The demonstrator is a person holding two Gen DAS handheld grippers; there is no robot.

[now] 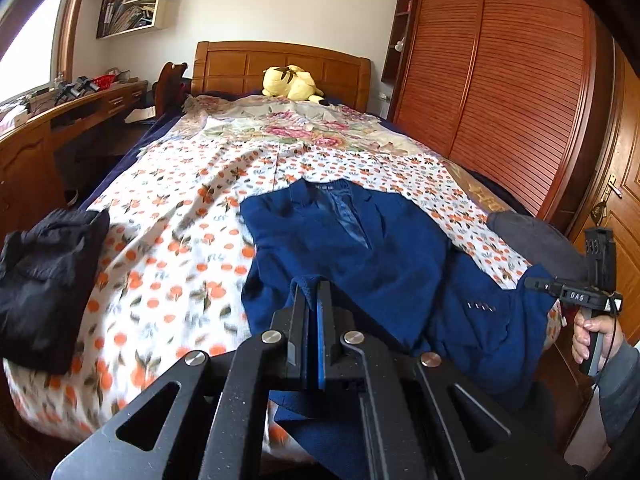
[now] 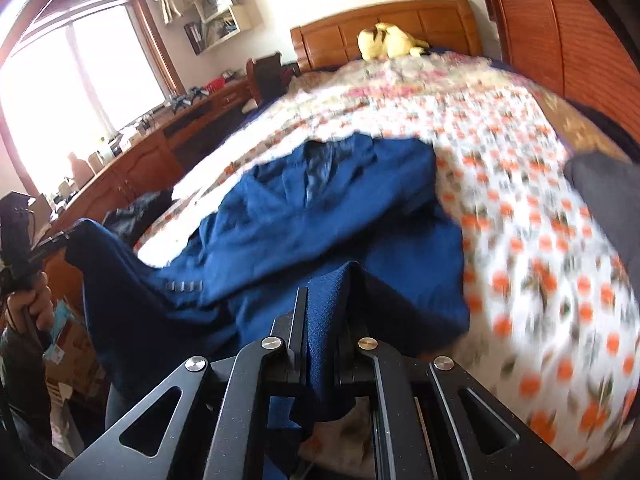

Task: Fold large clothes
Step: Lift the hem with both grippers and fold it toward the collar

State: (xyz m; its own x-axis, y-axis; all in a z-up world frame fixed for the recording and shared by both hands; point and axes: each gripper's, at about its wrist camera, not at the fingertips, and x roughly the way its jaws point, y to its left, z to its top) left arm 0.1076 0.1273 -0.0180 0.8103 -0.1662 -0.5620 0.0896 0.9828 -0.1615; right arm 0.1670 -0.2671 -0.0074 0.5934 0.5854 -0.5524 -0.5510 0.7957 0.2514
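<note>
Nearest us in the left wrist view, our left hand-held gripper [image 1: 314, 292] fills the bottom centre of the frame, its jaws nearly together and pinching a fold of the blue jacket [image 1: 360, 240]. In the right wrist view our right hand-held gripper [image 2: 326, 280] sits likewise at the bottom centre, clamped on a thicker pleat of the same jacket [image 2: 328, 208]. We see the jacket lying front-up on the bed [image 1: 168, 208], collar toward the headboard [image 1: 280, 68], in the lower middle of both frames, with its near hem lifted off the floral bedspread by both grips. One sleeve, its cuff showing a row of buttons, trails toward the lower right of the left view and the lower left of the right view. At the right edge of the left view we see the right hand [image 1: 592, 336] around its gripper's handle; at the left edge of the right view the left hand [image 2: 32, 304] shows the same way. A black garment [image 1: 44, 284] lies on the bed at the left edge of the left view, apart from the jacket. A yellow plush toy [image 1: 290, 82] rests by the headboard, top centre.
</note>
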